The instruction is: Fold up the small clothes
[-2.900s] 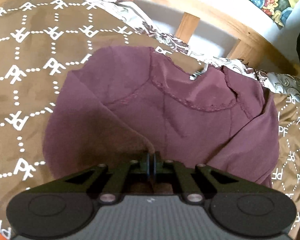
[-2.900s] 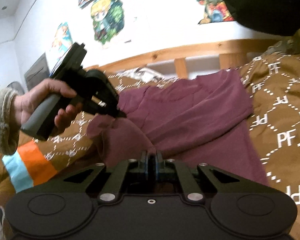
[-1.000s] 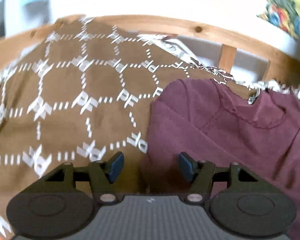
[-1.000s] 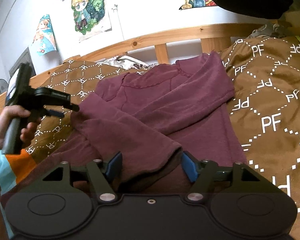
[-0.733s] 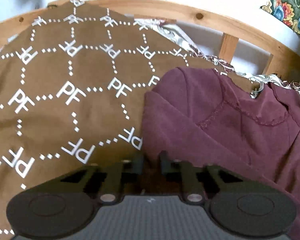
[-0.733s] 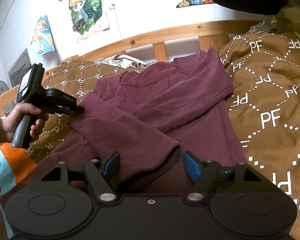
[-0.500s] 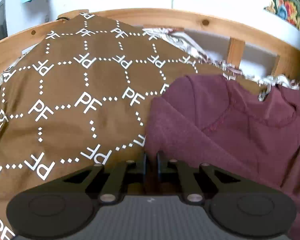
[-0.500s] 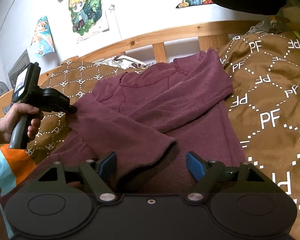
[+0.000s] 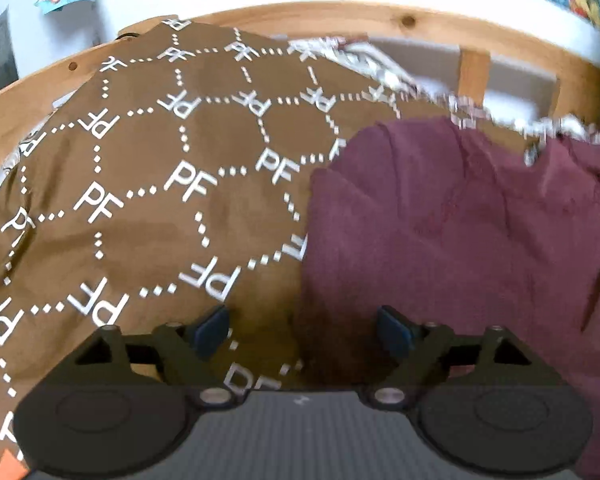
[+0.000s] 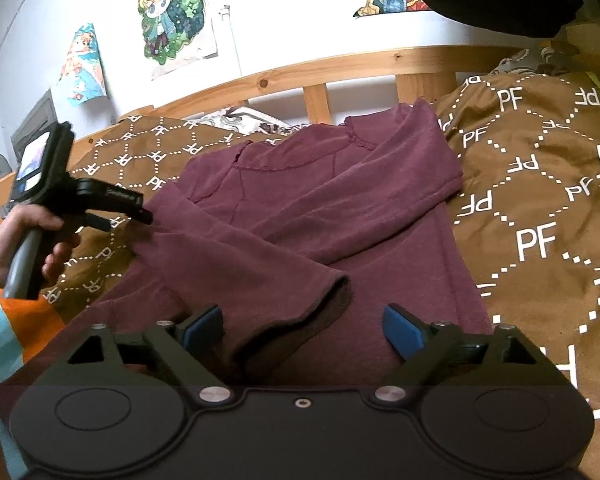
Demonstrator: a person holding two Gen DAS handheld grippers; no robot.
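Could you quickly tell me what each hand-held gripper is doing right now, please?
Left hand-held gripper: open, just opened, gripping nothing; maroon top's edge lies between its pads.
Right hand-held gripper: open, just widened, over the sleeve cuff.

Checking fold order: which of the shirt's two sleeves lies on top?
The sleeve coming from the left claw's side, with its cuff just ahead of the right claw; the other sleeve, from the far shoulder, passes under it.
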